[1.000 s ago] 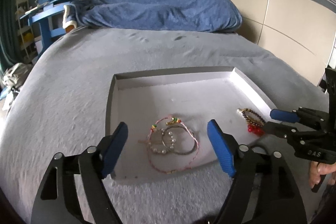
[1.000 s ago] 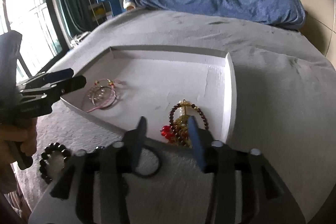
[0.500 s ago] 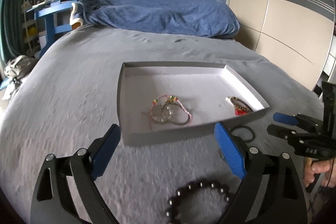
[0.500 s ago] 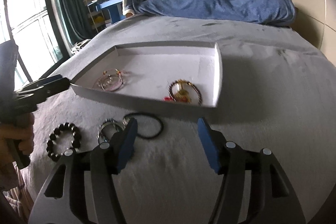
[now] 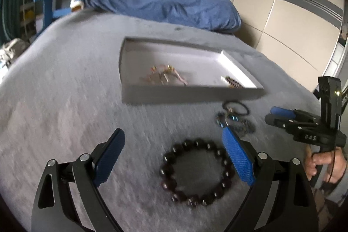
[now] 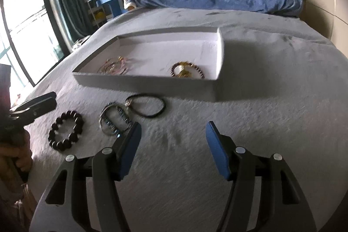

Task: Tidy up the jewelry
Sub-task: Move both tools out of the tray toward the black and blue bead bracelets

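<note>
My left gripper is spread wide with nothing in it, right over the dark bead bracelet lying on the grey bedspread. My right gripper is about half open and empty too; its jaws have just been opening, with only blanket between them. The black cord loop and the blue chain bracelet lie close together, just in front of the white tray, which already holds some jewelry. I think the round beads could roll out of my pinch. The soft blanket could get grabbed too. The cord and chain touch, so one might drag the other.
</note>
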Demonstrator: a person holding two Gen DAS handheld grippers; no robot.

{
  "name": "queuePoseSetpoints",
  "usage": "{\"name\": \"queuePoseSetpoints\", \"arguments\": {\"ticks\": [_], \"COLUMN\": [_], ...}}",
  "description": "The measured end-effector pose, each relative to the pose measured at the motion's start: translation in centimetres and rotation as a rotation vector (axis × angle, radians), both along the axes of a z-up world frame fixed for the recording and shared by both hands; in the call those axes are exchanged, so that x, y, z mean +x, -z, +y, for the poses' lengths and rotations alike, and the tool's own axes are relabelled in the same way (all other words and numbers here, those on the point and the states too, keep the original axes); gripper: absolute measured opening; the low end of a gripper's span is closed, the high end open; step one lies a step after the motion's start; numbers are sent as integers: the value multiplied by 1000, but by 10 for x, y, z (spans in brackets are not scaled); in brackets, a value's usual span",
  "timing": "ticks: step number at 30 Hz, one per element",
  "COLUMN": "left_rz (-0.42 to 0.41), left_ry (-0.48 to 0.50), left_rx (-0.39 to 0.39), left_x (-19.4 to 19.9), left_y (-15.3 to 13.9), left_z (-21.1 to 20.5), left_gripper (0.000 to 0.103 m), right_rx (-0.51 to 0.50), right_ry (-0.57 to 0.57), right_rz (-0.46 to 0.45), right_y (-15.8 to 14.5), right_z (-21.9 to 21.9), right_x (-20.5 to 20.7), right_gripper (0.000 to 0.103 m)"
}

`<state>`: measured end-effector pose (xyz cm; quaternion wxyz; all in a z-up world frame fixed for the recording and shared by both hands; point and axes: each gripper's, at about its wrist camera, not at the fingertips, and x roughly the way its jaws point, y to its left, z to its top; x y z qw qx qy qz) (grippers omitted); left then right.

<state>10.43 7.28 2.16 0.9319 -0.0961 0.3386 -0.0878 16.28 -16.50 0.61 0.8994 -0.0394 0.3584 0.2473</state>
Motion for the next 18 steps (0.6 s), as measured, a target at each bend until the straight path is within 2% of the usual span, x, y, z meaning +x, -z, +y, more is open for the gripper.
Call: {"name": "queuePoseSetpoints", "arguments": {"ticks": [7, 11, 16, 17, 18], "left_rz": [0, 0, 19, 20, 20], "left_ry": [20, 15, 4, 4, 3], "left_rx": [-12, -28, -39, -38, -38], "left_x": [-4, -5, -3, -3, -3], "left_y": [4, 5, 7, 7, 7], "left_z": [-2, 0, 4, 4, 4], "left_gripper": [91, 91, 91, 91, 91], "right_rx": [-32, -32, -84, -88, -90], "right_ry": [-100, -134, -177, -182, -186], "right_rz": [-4, 5, 30, 41, 54], "right_y": [1, 1, 5, 6, 9], "right_z": [27, 37, 54, 57, 58], "right_x": [-10, -7, 2, 4, 7], "right_gripper": [61, 60, 60, 59, 51]}}
